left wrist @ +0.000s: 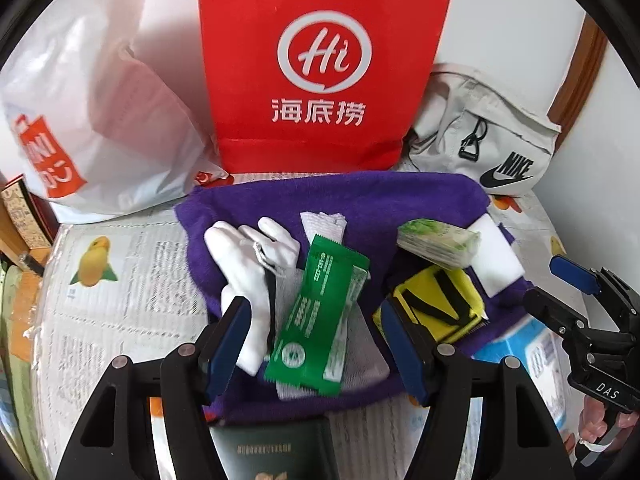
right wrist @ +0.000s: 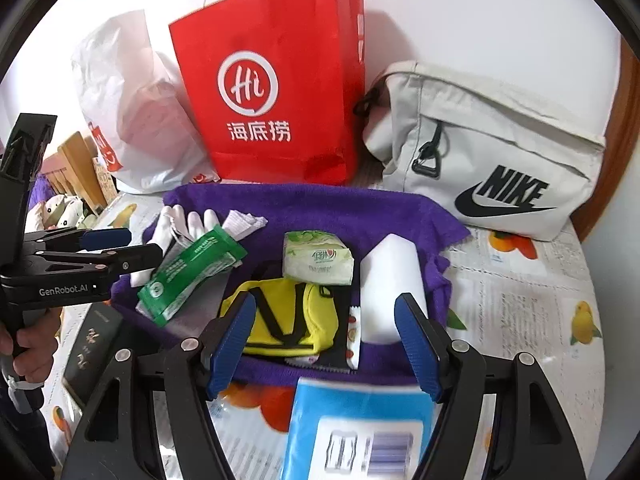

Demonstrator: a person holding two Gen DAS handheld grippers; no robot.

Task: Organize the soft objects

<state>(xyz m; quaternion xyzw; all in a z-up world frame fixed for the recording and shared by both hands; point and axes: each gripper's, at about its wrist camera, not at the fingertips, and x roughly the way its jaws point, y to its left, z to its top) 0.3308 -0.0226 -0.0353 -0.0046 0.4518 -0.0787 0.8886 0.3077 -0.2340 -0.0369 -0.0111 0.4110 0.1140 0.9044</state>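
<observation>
A soft purple towel [left wrist: 360, 196] lies flat on a table covered in newspaper [left wrist: 120, 280]. Lots of small soft things sit on the towel. A white cloth glove [left wrist: 240, 256] lies on its left part. Just beside the glove is a green plastic packet [left wrist: 320, 320], lying partly on a white mesh cloth [left wrist: 324, 224]. A pale green pack of tissues [right wrist: 318, 258] sits near the middle, and a white foam block [right wrist: 394, 280] lies to its right. A yellow pouch with black stripes [right wrist: 288, 316] lies in front of the tissues.

The left gripper [left wrist: 316, 344] hangs over the green packet with its jaws apart, holding nothing. The right gripper [right wrist: 326, 340] hangs over the yellow pouch, jaws wide apart, also holding nothing.

A red paper bag [right wrist: 276, 80] stands behind the towel.
</observation>
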